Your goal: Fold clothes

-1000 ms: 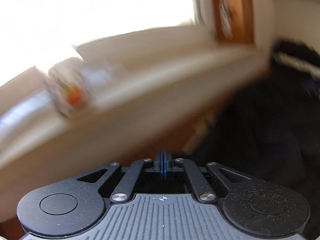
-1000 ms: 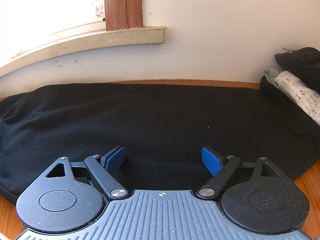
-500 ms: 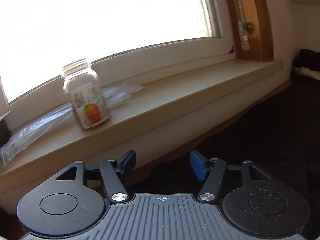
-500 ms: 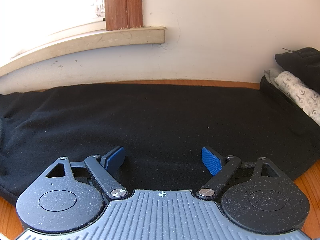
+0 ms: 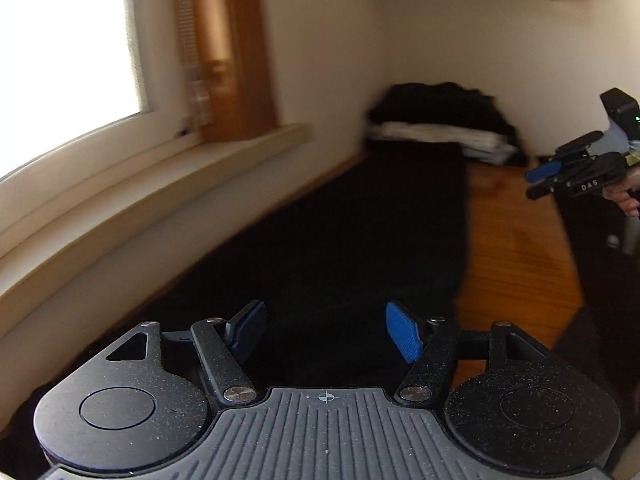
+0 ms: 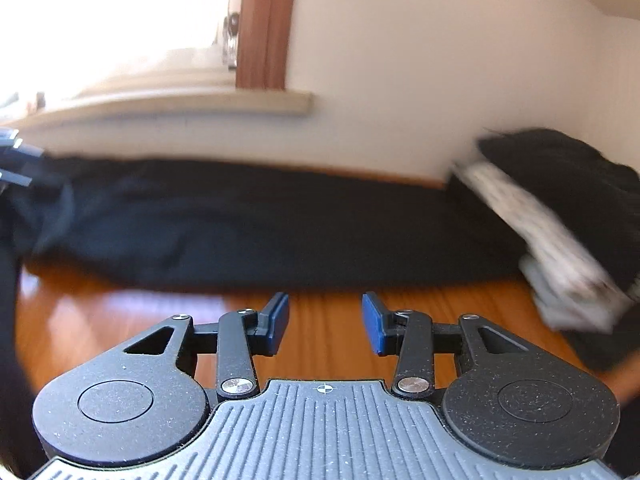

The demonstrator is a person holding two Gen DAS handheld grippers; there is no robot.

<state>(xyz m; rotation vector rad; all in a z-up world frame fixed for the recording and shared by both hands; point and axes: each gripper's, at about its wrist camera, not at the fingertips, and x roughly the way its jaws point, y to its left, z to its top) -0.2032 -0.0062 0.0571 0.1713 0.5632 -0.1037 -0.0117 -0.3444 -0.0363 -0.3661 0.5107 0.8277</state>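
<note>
A long black garment point(image 5: 340, 240) lies folded flat on the wooden table point(image 5: 516, 240) along the wall under the window; it also shows in the right wrist view point(image 6: 248, 224). My left gripper point(image 5: 324, 332) is open and empty just above the near end of the garment. My right gripper point(image 6: 325, 322) is open and empty over bare wood in front of the garment's edge; it also shows at the right edge of the left wrist view point(image 5: 544, 178).
A pile of folded clothes, black on white patterned, sits at the far end of the table point(image 5: 436, 124) and at the right in the right wrist view point(image 6: 560, 216). The window sill point(image 5: 160, 192) runs along the wall. The right wrist view is blurred.
My left gripper opened and let go of the garment, then swung right along it. My right gripper pulled back off the garment to the bare wood. The garment's left end is now folded over.
</note>
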